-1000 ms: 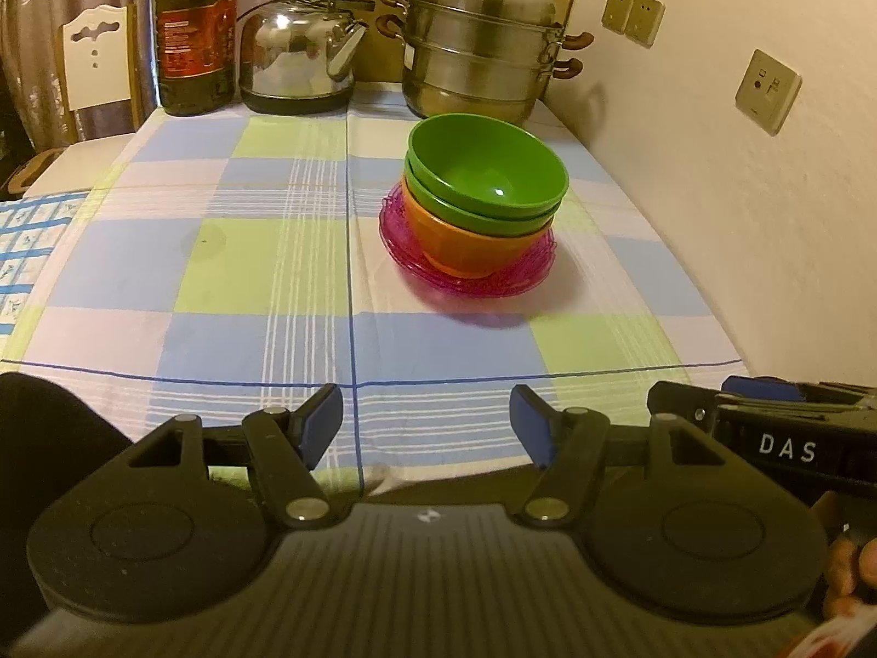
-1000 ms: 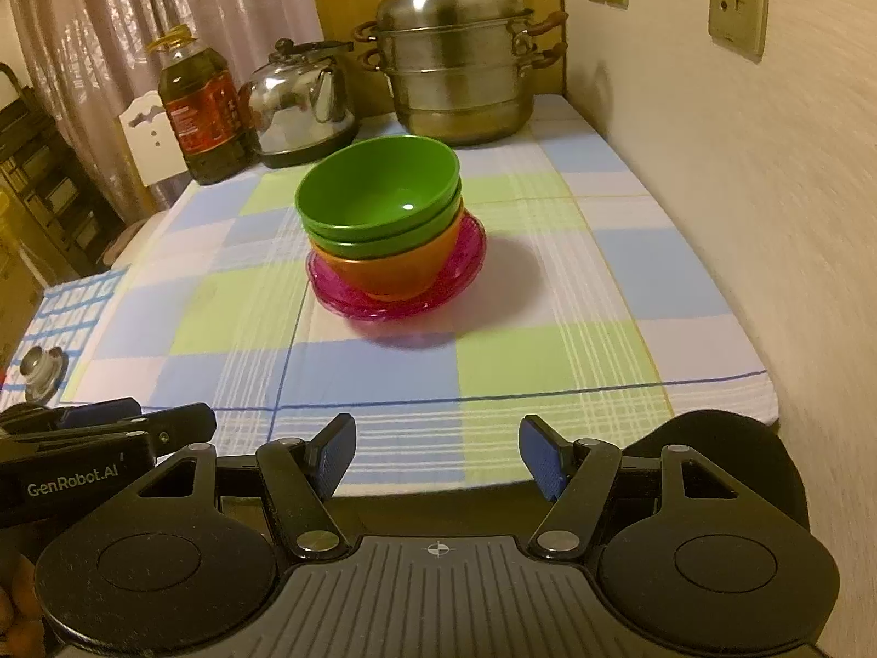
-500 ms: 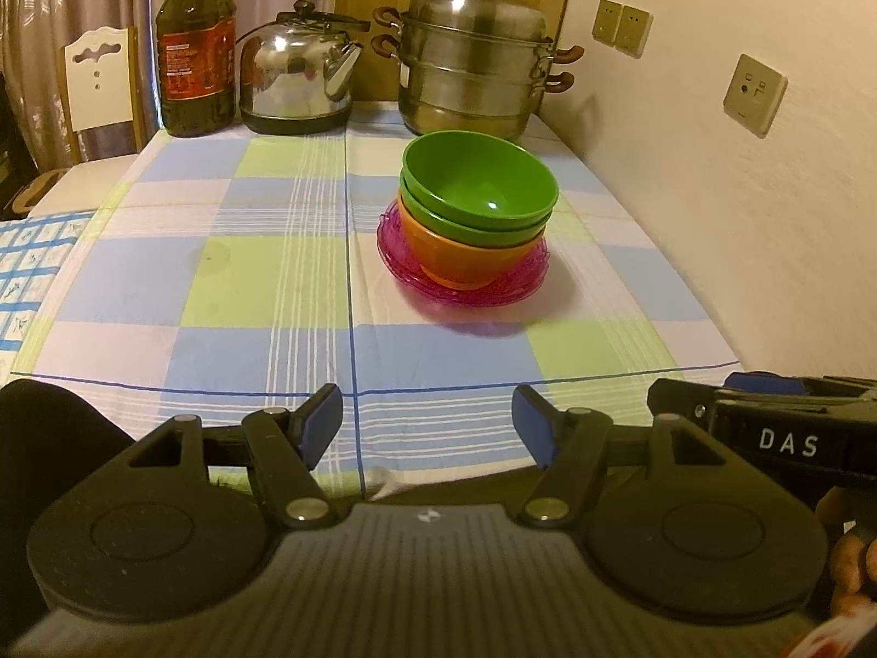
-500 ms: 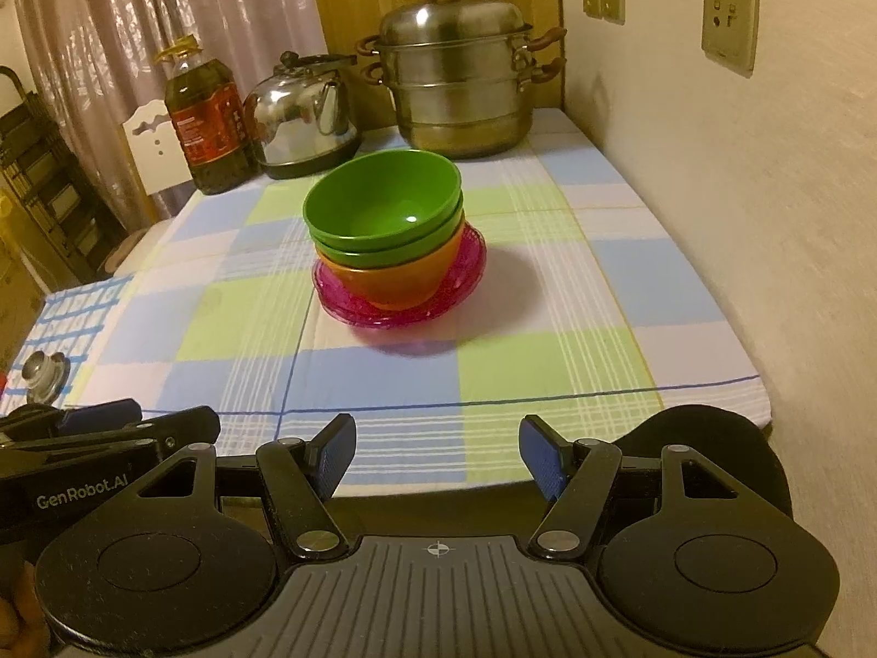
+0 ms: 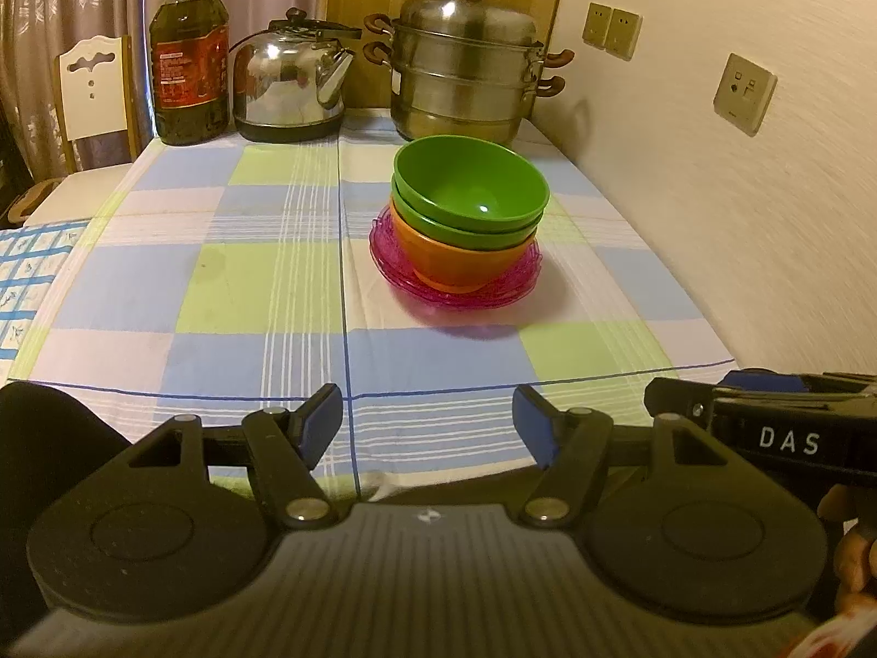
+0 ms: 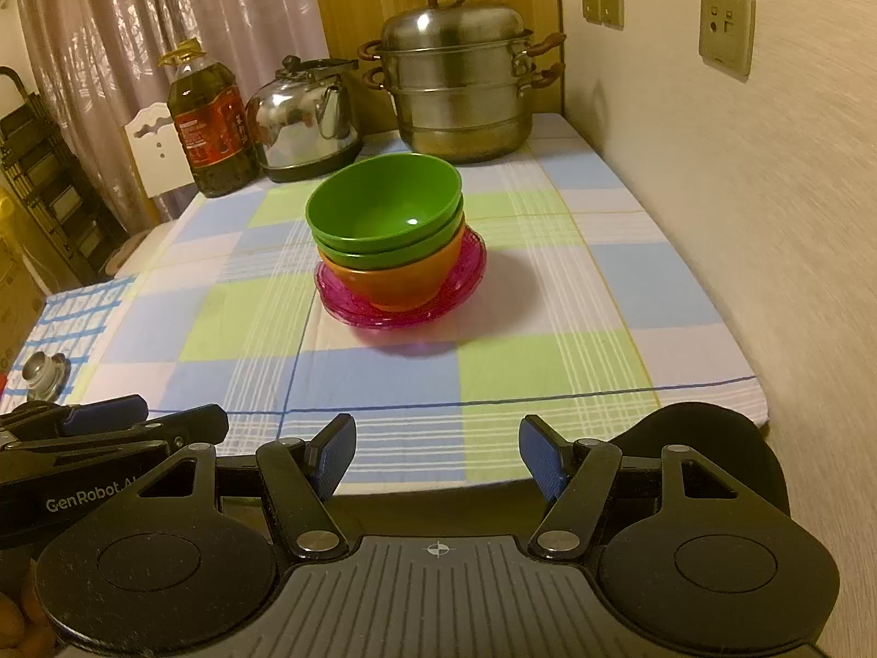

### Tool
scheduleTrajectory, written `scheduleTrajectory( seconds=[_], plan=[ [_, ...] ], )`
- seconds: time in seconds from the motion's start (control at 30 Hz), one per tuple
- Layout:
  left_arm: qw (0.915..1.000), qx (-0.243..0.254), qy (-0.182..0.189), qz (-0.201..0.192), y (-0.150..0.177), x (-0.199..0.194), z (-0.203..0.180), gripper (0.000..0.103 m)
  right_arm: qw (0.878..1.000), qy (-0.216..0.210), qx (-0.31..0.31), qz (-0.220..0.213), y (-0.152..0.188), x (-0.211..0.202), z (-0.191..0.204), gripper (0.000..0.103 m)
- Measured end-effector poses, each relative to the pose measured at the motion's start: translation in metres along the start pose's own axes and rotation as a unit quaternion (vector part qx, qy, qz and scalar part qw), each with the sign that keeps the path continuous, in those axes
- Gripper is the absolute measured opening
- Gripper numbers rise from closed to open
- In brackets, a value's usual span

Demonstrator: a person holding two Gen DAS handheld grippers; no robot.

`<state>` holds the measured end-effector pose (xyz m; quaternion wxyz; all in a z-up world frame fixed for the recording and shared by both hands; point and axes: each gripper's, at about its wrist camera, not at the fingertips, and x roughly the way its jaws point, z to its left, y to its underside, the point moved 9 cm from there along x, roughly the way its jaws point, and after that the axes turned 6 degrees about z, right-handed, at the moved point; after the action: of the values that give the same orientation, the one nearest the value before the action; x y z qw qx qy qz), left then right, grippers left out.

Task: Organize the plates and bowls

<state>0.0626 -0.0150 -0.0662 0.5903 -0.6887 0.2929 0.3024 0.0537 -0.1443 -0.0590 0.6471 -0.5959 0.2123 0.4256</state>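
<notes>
**A:** Where are the dishes?

**B:** In one stack mid-desk, toward the wall side: two green bowls nested in an orange bowl, all sitting on the pink plates.

**A:** So it's done?

**B:** It looks finished, or nearly; I see no loose dish elsewhere. At most, a check that the pile sits straight.

**A:** And the tongs?

**B:** Left tongs and right tongs are both released, nothing between them, hanging at the near edge of the desk, well apart from the stack.

**A:** Room to move?

**B:** Plenty of bare cloth on the left and in front. The wall is near on the right; a steamer pot, kettle and oil bottle line the far edge.
</notes>
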Motion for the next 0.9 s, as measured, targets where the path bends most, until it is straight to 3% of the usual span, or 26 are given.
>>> scheduleTrajectory(
  seconds=[0.9],
  plan=[
    [1.0000,0.003,-0.002,0.006,0.0042,0.0032,-0.0008,0.067,1.000,0.001,0.006,0.002,0.0056,0.0034,-0.0049,0.066]
  ],
)
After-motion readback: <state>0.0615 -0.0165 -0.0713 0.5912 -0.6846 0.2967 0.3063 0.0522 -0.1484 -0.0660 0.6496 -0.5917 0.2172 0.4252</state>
